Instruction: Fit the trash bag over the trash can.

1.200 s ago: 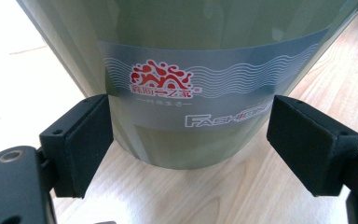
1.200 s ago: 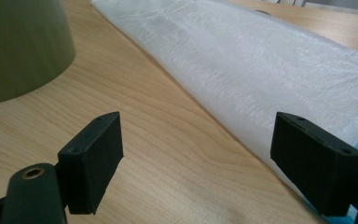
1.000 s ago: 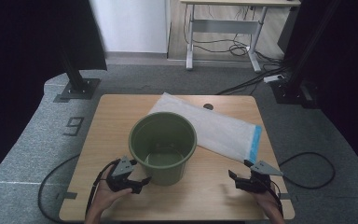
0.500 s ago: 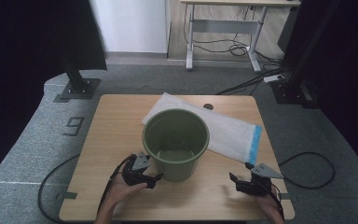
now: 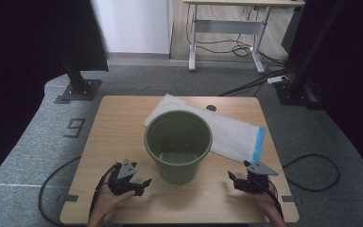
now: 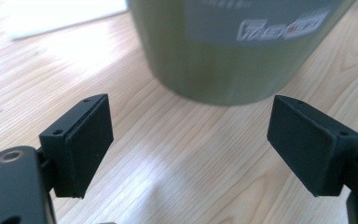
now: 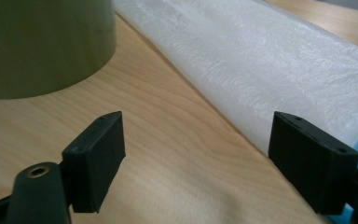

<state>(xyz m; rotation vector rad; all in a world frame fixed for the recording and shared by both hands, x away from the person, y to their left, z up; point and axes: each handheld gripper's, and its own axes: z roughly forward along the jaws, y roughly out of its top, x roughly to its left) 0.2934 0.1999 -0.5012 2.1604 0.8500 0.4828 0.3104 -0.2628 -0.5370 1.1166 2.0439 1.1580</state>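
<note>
Since the earlier frames the green bucket (image 5: 178, 144) has shifted toward the right and now sits near the desk's middle, and our left hand-held gripper (image 5: 139, 185) has let go and backed off toward the near edge. We take the bucket as our landmark from here.

The bucket stands upright on the desk (image 5: 118, 127), open mouth up, its far right side overlapping the white plastic bag (image 5: 227, 132), which lies flat behind and to the right of it with a blue strip at its right end.

The left hand-held gripper sits just near-left of the bucket's base, apart from it. In the left gripper view its jaws stand wide apart with nothing between them, only bare wood, and the bucket wall (image 6: 223, 51) with a grey label is straight ahead and close.

The right hand-held gripper (image 5: 234, 179) rests near-right of the bucket, a bit farther from it than the left one. Its jaws are also spread wide and empty; the right gripper view shows the bucket (image 7: 42, 42) off to one side and the bag (image 7: 261, 70) ahead of the jaws.

Key relation: the bag lies ahead of the right hand-held gripper, beyond the bucket's right side, its long axis running from behind the bucket toward the right. We judge the right one better placed for the bag, the left one nearer the bucket.
</note>
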